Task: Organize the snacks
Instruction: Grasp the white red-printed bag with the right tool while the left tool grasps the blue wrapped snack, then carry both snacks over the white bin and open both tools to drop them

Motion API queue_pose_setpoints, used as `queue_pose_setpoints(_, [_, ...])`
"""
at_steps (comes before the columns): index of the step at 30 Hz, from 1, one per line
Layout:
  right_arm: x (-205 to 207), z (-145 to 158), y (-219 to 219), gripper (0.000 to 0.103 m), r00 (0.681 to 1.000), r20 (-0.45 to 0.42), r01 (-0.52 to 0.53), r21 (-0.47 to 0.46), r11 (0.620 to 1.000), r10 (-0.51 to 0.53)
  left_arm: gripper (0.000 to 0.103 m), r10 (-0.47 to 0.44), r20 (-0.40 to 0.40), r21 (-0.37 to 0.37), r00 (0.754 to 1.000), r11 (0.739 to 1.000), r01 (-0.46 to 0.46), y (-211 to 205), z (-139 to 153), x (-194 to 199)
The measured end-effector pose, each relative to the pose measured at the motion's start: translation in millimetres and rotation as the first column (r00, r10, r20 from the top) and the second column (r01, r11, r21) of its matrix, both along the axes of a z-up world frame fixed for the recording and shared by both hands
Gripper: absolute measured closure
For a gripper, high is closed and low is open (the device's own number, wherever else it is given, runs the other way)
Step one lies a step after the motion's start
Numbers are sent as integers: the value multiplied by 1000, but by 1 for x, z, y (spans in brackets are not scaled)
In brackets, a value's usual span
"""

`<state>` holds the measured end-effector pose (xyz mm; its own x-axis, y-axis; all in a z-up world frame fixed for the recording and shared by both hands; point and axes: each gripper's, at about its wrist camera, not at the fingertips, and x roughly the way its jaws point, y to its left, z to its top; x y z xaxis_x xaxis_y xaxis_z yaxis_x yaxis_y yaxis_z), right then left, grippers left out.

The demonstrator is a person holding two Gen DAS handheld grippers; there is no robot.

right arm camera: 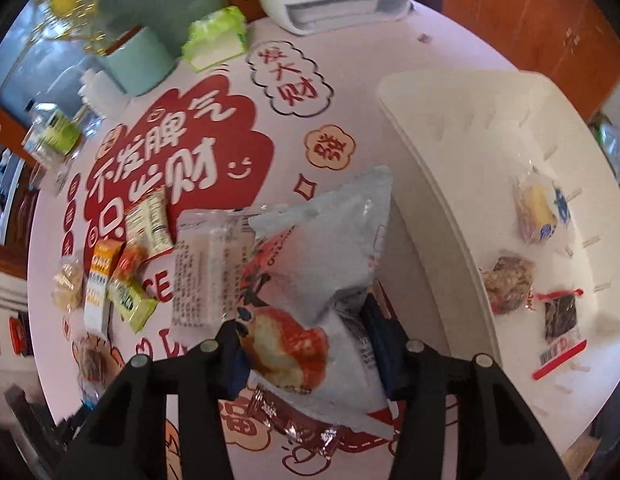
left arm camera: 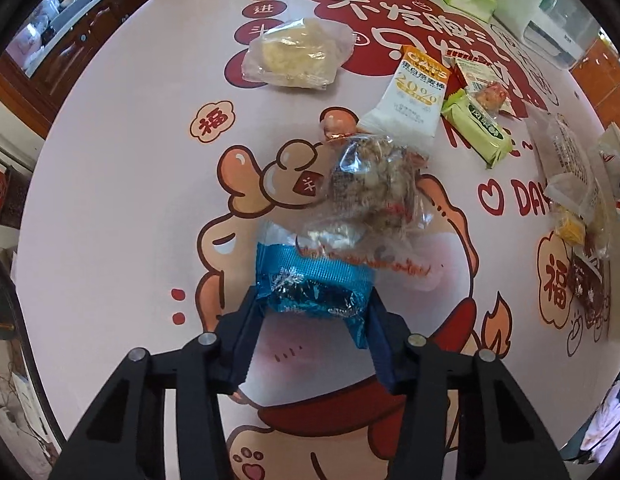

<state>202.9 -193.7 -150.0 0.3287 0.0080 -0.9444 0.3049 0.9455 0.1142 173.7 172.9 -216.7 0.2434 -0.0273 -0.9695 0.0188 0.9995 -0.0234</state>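
Left gripper (left arm camera: 312, 312): matte black linkage arms, silver round pivot pins (two per side), dark blue finger pads at tips. Right gripper (right arm camera: 306, 338): identical build.

Table (left arm camera: 110, 200) pale pink with red-brown cartoon prints; shiny blue foil packet (left arm camera: 310, 288); light green bar wrapper (left arm camera: 478, 132); cream-white tray (right arm camera: 450, 160); pale grey bag (right arm camera: 330, 248) with red-orange picture.

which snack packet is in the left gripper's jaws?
The blue foil packet, pinched between the left gripper fingers. The clear-wrapped grain snack just beyond it lies free on the table.
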Motion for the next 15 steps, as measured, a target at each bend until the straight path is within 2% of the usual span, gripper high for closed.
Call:
queue_pose_setpoints(6, [-19,12,11,57,997,46,-69,0,998,69,60,-32,35,27,999,999,31,-9,16,-16])
queue_pose_setpoints(15, [-56,32,13,57,985,117,-134,56,989,126,61,-108,99,14,989,994,108,-42,56,-49])
